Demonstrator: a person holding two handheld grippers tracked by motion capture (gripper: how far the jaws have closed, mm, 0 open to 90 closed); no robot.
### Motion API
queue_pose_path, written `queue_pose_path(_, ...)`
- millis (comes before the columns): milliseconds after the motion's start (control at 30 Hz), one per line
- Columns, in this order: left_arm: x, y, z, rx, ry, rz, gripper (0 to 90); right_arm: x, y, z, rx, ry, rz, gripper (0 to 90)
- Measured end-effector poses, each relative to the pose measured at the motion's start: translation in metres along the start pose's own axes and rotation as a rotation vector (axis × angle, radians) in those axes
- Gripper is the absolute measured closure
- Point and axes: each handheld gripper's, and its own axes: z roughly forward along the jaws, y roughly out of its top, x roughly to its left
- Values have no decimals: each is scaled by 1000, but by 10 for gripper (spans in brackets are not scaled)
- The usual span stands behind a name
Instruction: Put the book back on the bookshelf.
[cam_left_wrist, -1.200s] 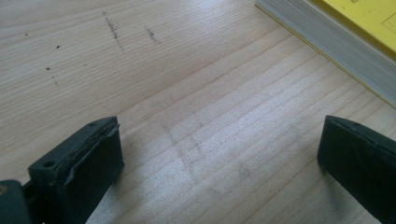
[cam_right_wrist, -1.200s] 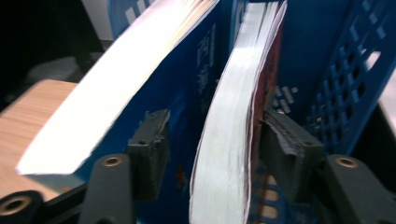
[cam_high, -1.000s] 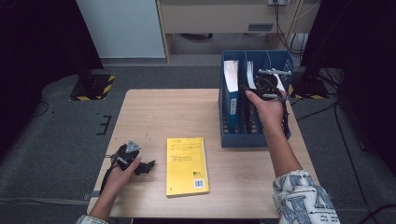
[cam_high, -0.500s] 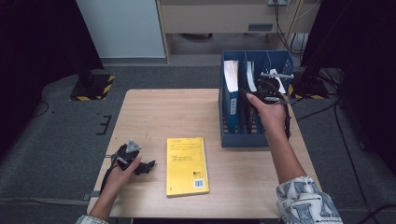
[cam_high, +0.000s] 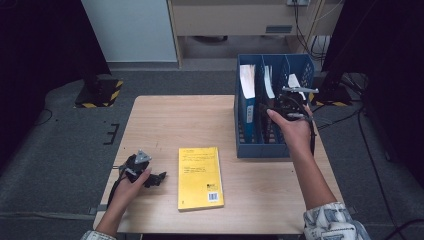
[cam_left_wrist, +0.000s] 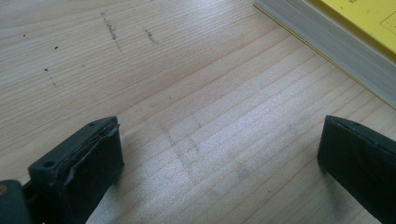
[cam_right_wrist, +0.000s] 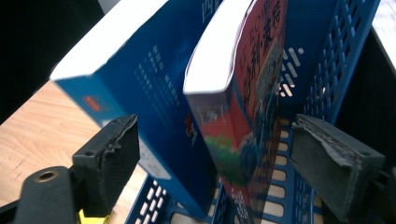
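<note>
A blue file rack (cam_high: 250, 145) stands at the table's right rear with books upright in its slots. My right gripper (cam_high: 280, 106) hovers over its middle slot. In the right gripper view, the right gripper (cam_right_wrist: 217, 135) has a red-covered book (cam_right_wrist: 247, 93) between its jaws. Both pads stand off the cover, and the jaws have just been opening. A blue book (cam_right_wrist: 140, 79) leans in the slot beside it. A yellow book (cam_high: 200, 177) lies flat near the front middle of the table. My left gripper (cam_high: 156, 178) rests on the wood to its left, open, with only bare table between the jaws of the left gripper (cam_left_wrist: 224, 140).
The wooden table (cam_high: 190, 120) has bare room at the left rear. The yellow book's page edge (cam_left_wrist: 327, 42) lies close ahead of the left jaws. Cables and dark equipment stand on the floor to the right of the rack.
My right hand has drawn back slightly toward the near side of the rack. The left hand has stayed where it was.
</note>
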Motion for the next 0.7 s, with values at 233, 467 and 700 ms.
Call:
queue_pose_path(233, 0, 0, 0, 3, -1, 4, 0, 8, -15, -7, -18, 27, -18, 123)
queue_pose_path(467, 0, 0, 0, 3, -1, 5, 0, 12, -25, -8, -7, 48, -36, 120)
queue_pose_path(700, 0, 0, 0, 4, -2, 5, 0, 11, -33, -17, -23, 60, -52, 116)
